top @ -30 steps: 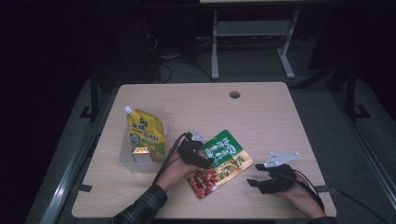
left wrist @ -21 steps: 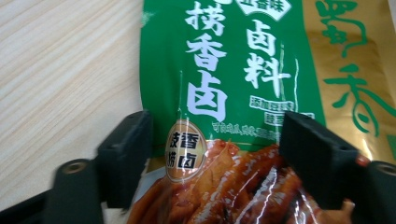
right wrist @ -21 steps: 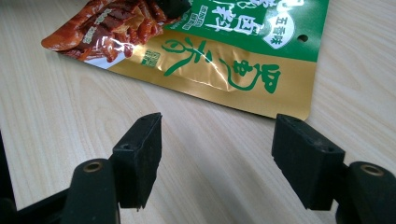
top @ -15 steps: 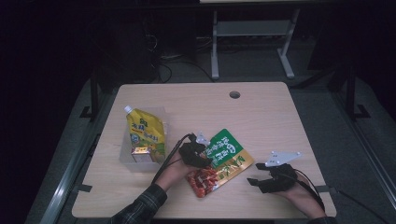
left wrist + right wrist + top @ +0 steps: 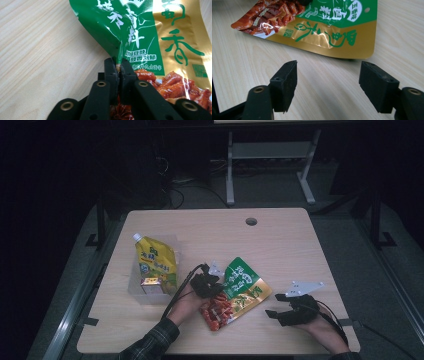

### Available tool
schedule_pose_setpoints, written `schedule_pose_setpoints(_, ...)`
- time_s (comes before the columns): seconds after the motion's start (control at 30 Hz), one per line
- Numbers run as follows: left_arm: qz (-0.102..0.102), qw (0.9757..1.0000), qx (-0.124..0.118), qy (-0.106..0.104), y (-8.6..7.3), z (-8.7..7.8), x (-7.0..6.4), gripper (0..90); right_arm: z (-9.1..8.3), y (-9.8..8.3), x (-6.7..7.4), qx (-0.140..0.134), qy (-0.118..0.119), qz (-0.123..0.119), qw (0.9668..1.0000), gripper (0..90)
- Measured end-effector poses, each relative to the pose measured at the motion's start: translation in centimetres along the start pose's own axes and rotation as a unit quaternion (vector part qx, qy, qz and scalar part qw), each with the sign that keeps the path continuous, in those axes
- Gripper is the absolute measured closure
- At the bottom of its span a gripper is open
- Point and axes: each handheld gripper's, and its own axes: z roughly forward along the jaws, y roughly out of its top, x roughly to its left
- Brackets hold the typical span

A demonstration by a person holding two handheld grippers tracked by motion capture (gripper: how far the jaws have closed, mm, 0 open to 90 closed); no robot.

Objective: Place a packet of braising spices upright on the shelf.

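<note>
Pale wooden worktop (image 5: 280, 240) carries a green-and-gold snack pouch (image 5: 240, 290), its edge pinched by the left gripper (image 5: 119, 68) whose fingers have just closed, probably to lift it, while the right gripper (image 5: 328, 86) waits nearby, fingers apart.

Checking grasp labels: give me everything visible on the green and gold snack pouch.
The glossy green and gold foil snack pouch lies nearly flat on the light wooden table, angled, with white and green lettering and a picture of red sauced pieces at its near end. The left claw is shut on its green side edge, which is pinched and lifted into a crease. The right claw stands open beside its gold edge, apart from it.
</note>
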Motion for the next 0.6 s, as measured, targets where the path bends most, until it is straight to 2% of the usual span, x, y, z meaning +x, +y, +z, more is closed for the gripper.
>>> schedule_pose_setpoints(0.2, -0.023, 0.9992, -0.028, -0.015, -0.3, -0.6, 0.3, 89.1, 0.0, -0.1, -0.2, -0.003, -0.002, 0.013, 0.9999, 27.0)
schedule_pose_setpoints(0.33, -0.037, 0.9968, -0.068, -0.017, -0.1, -1.8, 0.4, 89.2, 0.0, -0.2, -0.3, -0.005, -0.001, 0.022, 0.9997, 23.8)
schedule_pose_setpoints(0.37, -0.039, 0.9955, -0.085, -0.016, 0.1, -2.4, 0.2, 89.2, 0.0, -0.1, -0.2, -0.009, -0.005, 0.033, 0.9994, 21.0)
schedule_pose_setpoints(0.4, -0.039, 0.9955, -0.085, -0.016, 0.1, -2.4, 0.2, 89.2, 0.0, -0.1, -0.2, -0.009, -0.005, 0.033, 0.9994, 21.0)
schedule_pose_setpoints(0.43, -0.043, 0.9944, -0.095, -0.018, 0.2, -2.8, 0.0, 89.2, 0.0, 0.0, -0.2, -0.013, -0.003, 0.035, 0.9993, 20.4)
schedule_pose_setpoints(0.5, -0.041, 0.9929, -0.109, -0.021, 0.3, -3.6, -0.2, 89.2, -0.1, 0.2, -0.3, -0.034, 0.012, 0.052, 0.998, 18.2)
schedule_pose_setpoints(0.53, -0.041, 0.9929, -0.109, -0.021, 0.3, -3.6, -0.2, 89.2, -0.1, 0.2, -0.3, -0.034, 0.012, 0.052, 0.998, 18.2)
schedule_pose_setpoints(0.57, -0.044, 0.9914, -0.121, -0.024, 0.3, -4.0, -0.3, 89.2, -0.2, 0.5, -0.3, -0.048, 0.017, 0.056, 0.9971, 17.2)
schedule_pose_setpoints(0.6, -0.044, 0.9914, -0.121, -0.024, 0.3, -4.0, -0.3, 89.2, -0.2, 0.5, -0.3, -0.048, 0.017, 0.056, 0.9971, 17.2)
